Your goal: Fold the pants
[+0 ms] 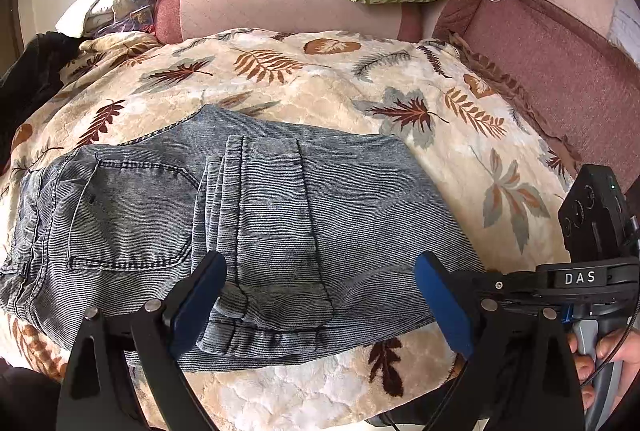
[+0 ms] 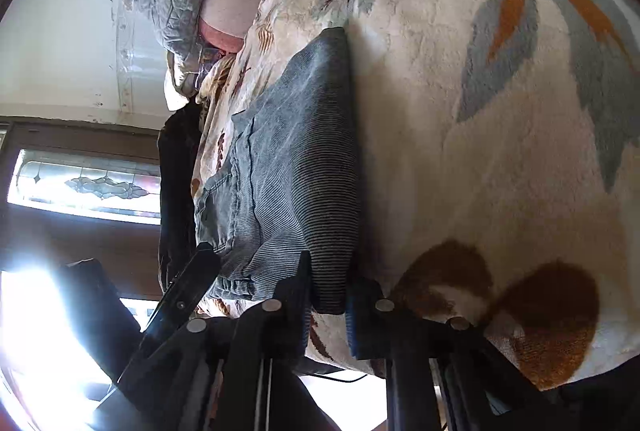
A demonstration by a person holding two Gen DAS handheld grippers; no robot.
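Pants (image 1: pixel 224 231): soft, limp denim; grip at folded edge. Left gripper (image 1: pixel 320 303) fingers wide, empty. Right gripper (image 2: pixel 328 305) fingers clamped on the fold.

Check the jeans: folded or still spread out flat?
Folded. The jeans lie as a compact stack on the leaf-print blanket, the leg hems doubled back over the seat beside the back pocket.

I can read just one word, "DAS", in white letters on my right gripper (image 1: pixel 576 277).
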